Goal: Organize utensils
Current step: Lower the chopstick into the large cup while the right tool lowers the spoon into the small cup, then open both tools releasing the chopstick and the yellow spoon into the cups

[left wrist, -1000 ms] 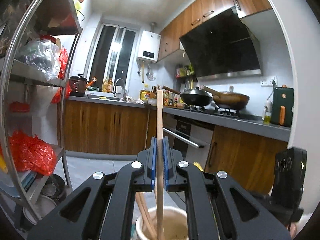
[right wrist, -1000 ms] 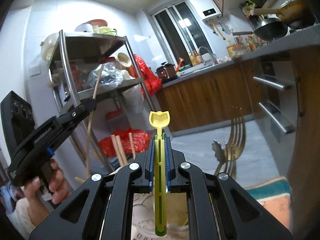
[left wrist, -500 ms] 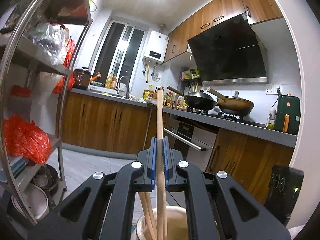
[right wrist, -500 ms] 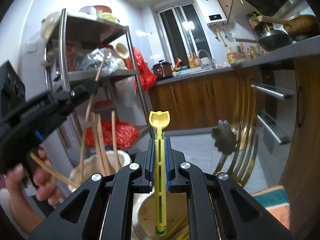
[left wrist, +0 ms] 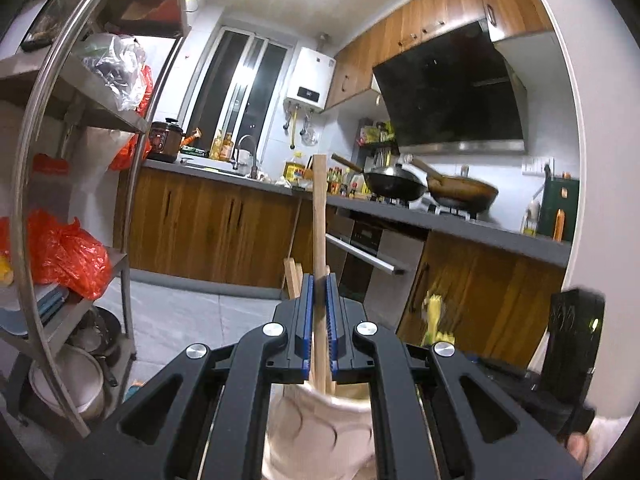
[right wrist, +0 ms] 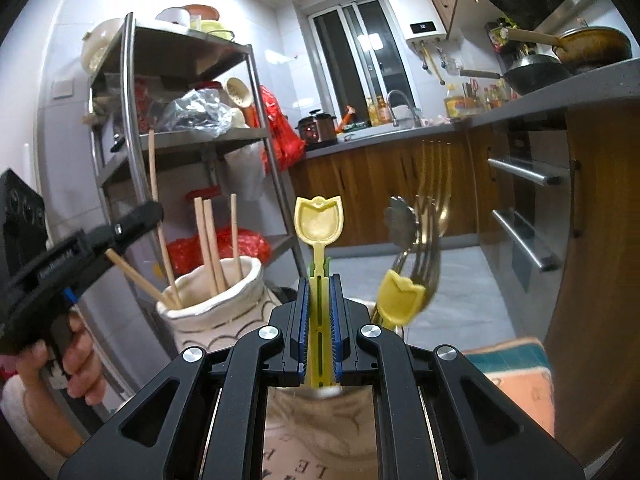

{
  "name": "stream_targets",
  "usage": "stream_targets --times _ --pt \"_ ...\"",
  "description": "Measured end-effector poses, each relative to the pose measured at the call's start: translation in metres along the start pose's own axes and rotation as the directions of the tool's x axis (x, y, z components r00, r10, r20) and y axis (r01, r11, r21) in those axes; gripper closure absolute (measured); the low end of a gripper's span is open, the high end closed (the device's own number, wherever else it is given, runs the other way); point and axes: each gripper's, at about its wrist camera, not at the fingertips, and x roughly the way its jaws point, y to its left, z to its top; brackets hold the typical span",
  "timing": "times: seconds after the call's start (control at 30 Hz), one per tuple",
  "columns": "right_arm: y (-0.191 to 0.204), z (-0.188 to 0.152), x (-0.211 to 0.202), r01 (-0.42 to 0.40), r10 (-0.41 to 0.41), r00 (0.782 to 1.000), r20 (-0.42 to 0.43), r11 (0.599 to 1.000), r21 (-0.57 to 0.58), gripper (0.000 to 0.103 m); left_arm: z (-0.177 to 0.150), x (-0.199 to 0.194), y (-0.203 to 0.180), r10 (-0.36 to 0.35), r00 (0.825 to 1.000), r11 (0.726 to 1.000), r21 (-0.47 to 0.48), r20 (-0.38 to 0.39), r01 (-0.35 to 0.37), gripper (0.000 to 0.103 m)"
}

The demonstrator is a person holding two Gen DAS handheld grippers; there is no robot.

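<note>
While upright: left claw (left wrist: 319,322) grips chopstick (left wrist: 319,216) | right claw (right wrist: 319,322) grips yellow utensil (right wrist: 319,224)

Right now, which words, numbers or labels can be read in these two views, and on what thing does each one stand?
"LE": dark capitals on the beige jar under the right gripper, upside down and cut off; the other letters there cannot be read.
White lettering on the side of the left gripper: too blurred to read.
Lit display on the white water heater: too small to read.
</note>
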Motion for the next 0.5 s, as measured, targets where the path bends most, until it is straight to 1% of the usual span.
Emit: stream_targets --times 0.1,0.27,0.47,0.5 --pt "0.002 -0.004 -0.005 0.002 -0.002 1.0 -0.011 1.0 -0.014 0.092 -0.006 -0.004 -0.005 0.0 1.0 1.0 0.027 -0.028 0.0 0.097" --pt "0.004 -0.01 -0.001 0.006 -0.007 0.999 -0.054 1.0 -0.027 0.092 -0.016 -0.002 -0.005 0.011 0.996 0.999 0.037 -0.087 -0.008 0.097" --pt "0.001 -0.011 0.007 -0.001 0.0 0.997 -0.072 1.0 -0.012 0.092 -0.021 -0.002 -0.002 0.029 0.994 0.999 0.041 -0.101 -0.025 0.097" --pt "0.002 -0.01 0.009 0.002 -0.003 0.997 -0.077 1.0 -0.016 0.091 -0.021 -0.003 -0.002 0.031 0.994 0.999 0.042 -0.102 -0.027 0.097"
